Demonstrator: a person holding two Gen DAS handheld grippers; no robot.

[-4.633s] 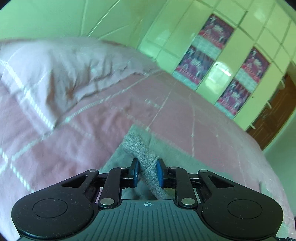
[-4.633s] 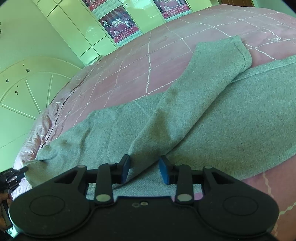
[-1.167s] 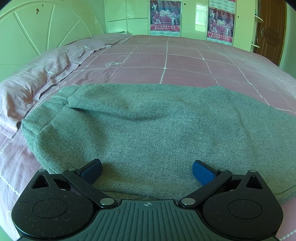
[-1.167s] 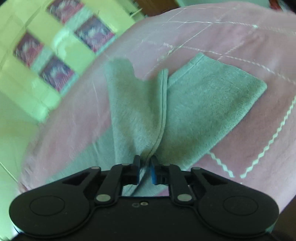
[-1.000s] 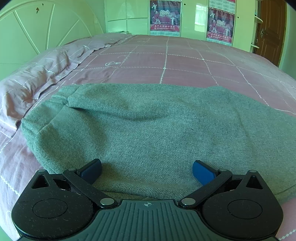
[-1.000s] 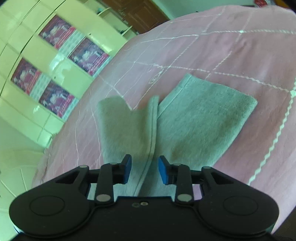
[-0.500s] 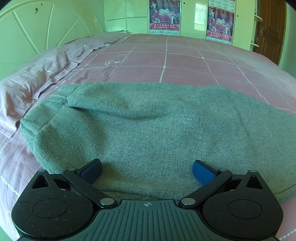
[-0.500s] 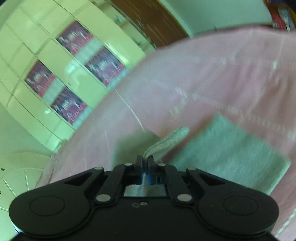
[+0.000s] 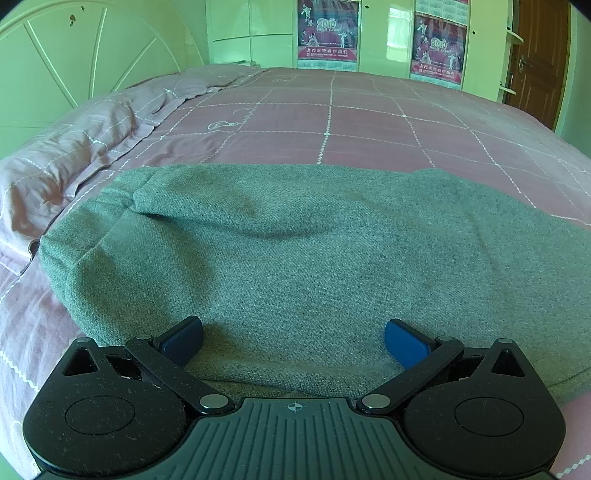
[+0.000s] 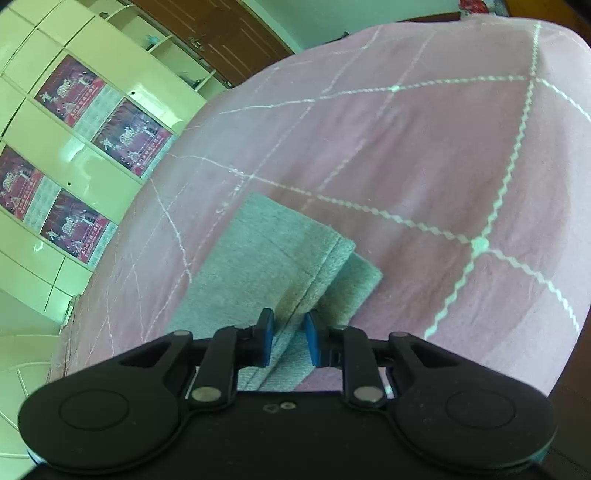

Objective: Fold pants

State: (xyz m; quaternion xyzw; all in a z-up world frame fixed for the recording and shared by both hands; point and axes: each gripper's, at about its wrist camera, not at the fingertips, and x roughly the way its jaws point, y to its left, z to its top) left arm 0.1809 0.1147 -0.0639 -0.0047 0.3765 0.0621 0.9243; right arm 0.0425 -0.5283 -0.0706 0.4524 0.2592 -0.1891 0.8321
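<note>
- Low over the bed, the left gripper (image 9: 293, 341) is held with its jaws spread wide; nothing is gripped, and the blue pads (image 9: 404, 347) are seen just above the near edge of the grey pants (image 9: 314, 251).
- Between the two left pads, only flat grey cloth is seen, with a folded edge just in front of the gripper body.
- From the left wrist view, the pants are spread broadly across the pink quilted bedspread (image 9: 332, 122), with a soft crease and a rolled edge toward the far left corner.
- At the other end, the right gripper (image 10: 288, 341) is seen with its jaws set narrowly apart, astride a hemmed edge of the pants (image 10: 266, 266); whether the cloth is actually pinched cannot be told.
- There, one pant leg is laid over the other, the lower hem showing just beyond the upper one.
- Farther out, a rumpled pillow (image 9: 62, 162), a pale headboard (image 9: 81, 59), wardrobe doors bearing red calendar posters (image 9: 328, 29) and a brown door (image 9: 535, 55) are visible.
</note>
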